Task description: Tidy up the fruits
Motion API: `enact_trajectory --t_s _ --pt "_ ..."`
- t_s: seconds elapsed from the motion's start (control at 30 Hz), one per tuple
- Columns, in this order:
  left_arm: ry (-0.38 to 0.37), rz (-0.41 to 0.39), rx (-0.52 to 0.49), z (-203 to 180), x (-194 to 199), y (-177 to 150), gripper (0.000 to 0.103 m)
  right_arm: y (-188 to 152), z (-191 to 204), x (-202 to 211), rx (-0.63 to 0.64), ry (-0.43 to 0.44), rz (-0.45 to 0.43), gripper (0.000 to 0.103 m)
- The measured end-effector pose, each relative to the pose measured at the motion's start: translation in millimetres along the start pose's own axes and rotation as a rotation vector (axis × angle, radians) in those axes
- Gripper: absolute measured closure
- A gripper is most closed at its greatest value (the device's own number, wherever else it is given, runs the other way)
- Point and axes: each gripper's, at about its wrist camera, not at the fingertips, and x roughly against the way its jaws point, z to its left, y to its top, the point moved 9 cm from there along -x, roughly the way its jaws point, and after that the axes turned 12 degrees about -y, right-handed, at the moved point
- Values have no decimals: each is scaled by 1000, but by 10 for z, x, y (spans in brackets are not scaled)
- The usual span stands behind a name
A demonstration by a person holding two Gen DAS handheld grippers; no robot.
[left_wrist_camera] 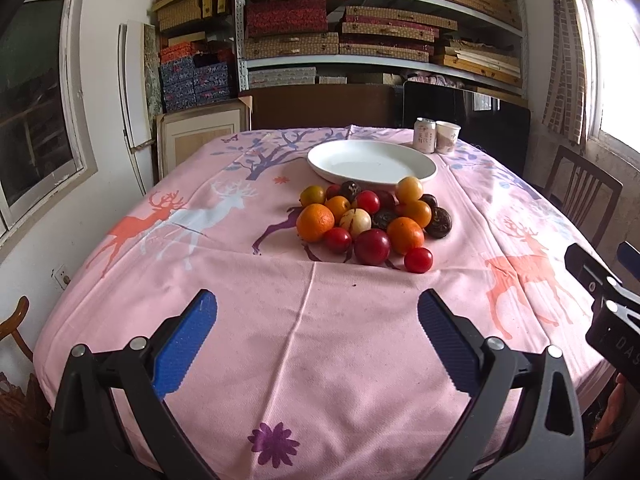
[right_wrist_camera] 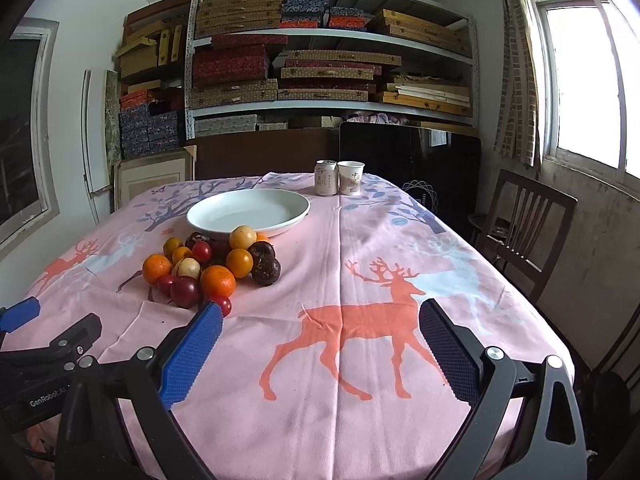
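Both wrist views look forward, low over the near tabletop [left_wrist_camera: 280, 340] edge, sharing the fruit pile [left_wrist_camera: 372, 224] and plate [right_wrist_camera: 248, 212] mid-frame.

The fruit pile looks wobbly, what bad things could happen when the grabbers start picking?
The fruit pile is round pieces leaning on each other, so pulling one out may send others rolling across the tablecloth. The small red fruit at the near edge sits loose and could roll away. The can and paper cup stand just behind the plate; a far reach might tip them.
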Motion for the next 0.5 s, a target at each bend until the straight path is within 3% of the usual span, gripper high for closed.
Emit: enact_trajectory --t_s 0.23,0.4,0.5 --pt "-28 44 39 48 -91 -82 4 -169 124 -109 -6 48 89 4" --pt "10 55 36 122 -134 -97 4 -218 174 -144 31 30 95 4" --pt "40 50 28 176 -148 -100 4 -258 182 -183 4 68 115 4"
